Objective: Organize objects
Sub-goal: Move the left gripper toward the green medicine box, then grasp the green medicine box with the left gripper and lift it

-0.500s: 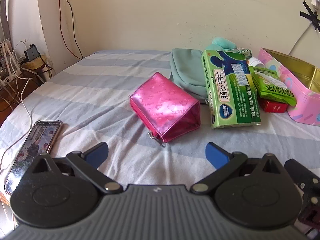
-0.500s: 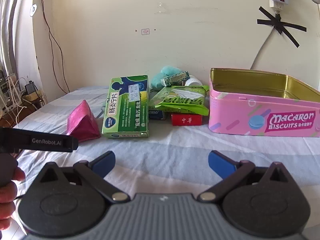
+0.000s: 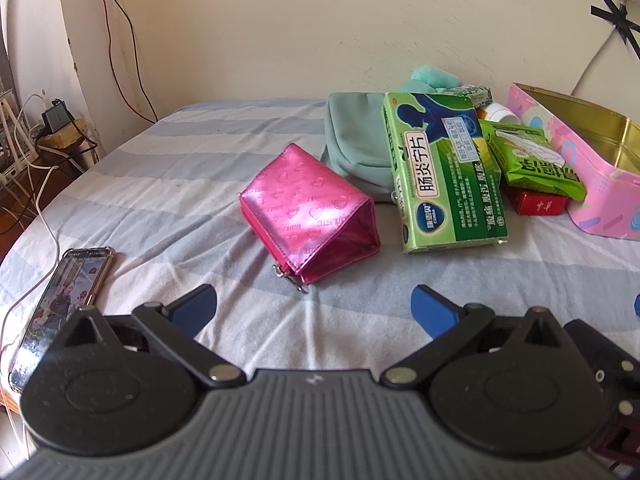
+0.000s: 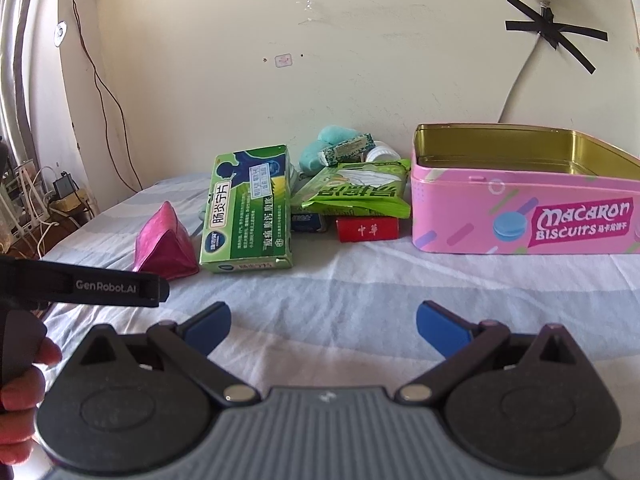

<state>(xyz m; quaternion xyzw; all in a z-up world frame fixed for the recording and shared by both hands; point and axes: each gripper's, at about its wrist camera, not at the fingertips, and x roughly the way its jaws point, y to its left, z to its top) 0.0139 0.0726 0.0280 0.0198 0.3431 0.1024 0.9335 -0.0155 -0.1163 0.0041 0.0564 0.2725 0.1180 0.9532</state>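
A shiny pink pouch (image 3: 310, 210) (image 4: 164, 246) lies on the striped bedsheet, a short way ahead of my open left gripper (image 3: 314, 310). Behind the pouch sits a grey-green soft bag (image 3: 352, 144). A large green medicine box (image 3: 442, 168) (image 4: 248, 208) leans beside it, then a green snack packet (image 3: 532, 158) (image 4: 358, 190) over a small red box (image 3: 538, 202) (image 4: 368, 229). An open pink biscuit tin (image 3: 600, 200) (image 4: 520, 216) stands at the right, empty inside. My right gripper (image 4: 323, 330) hovers open over bare sheet, nothing between its fingers.
A phone (image 3: 66, 300) on a white cable lies at the bed's left edge. A teal plush (image 4: 328, 144), a white bottle (image 4: 380, 152) and a small patterned box (image 4: 348, 146) sit against the wall. The left gripper's body (image 4: 80, 284) and a hand (image 4: 20, 396) show at left.
Both views have shifted slightly; the objects sit a little further right and lower in the left wrist view. Nothing on the bed has moved and both grippers stay open.
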